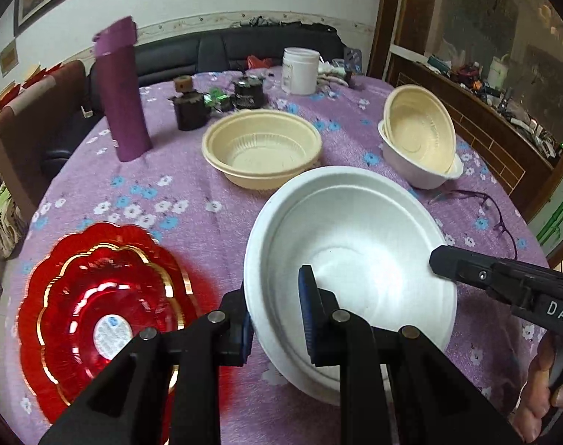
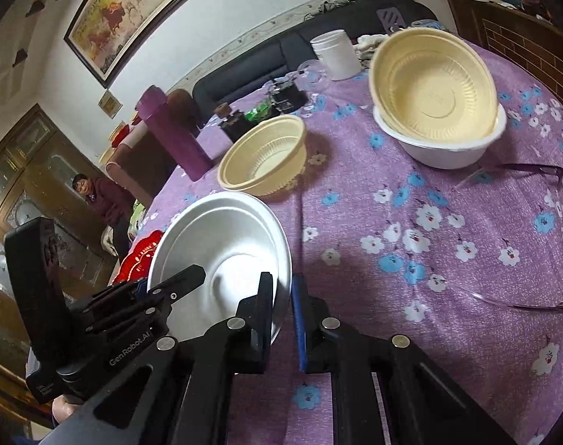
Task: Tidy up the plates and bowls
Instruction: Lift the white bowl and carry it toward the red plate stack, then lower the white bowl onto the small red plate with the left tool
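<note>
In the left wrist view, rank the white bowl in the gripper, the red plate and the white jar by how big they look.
1. white bowl, nearest the camera, so that flatters it
2. red plate
3. white jar, farthest away

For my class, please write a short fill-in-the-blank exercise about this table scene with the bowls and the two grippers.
1. Both the left gripper and the right gripper are shut on the rim of the ____ bowl.
2. The red plates have a ____ trim.
3. The tilted cream bowl sits inside a ____ bowl.
4. A pair of ____ lies on the floral tablecloth.

Missing words: white; gold; white; glasses
</note>
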A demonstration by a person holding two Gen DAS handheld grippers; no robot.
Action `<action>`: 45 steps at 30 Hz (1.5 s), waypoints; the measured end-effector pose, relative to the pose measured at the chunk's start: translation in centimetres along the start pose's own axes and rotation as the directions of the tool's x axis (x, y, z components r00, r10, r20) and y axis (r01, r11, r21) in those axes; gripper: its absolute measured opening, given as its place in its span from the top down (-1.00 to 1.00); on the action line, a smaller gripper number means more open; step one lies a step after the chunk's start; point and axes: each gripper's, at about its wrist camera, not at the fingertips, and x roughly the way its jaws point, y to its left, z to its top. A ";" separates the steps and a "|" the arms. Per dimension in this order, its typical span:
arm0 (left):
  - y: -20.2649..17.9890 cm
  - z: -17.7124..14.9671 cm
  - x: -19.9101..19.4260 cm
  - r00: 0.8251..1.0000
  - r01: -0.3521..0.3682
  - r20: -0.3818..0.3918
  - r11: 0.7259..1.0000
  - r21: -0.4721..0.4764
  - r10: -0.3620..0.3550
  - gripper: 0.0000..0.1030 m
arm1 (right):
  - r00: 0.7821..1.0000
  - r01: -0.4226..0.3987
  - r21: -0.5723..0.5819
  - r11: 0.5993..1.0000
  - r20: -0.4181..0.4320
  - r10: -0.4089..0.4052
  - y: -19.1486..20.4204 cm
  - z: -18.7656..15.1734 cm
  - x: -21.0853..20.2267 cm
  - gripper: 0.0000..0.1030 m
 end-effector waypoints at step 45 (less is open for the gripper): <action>16.9 -6.0 -2.8 0.987 -0.157 0.000 0.948 -0.276 0.163 0.56 | 0.971 -0.091 -0.213 0.973 -0.236 0.039 15.3 -1.4 13.6 0.77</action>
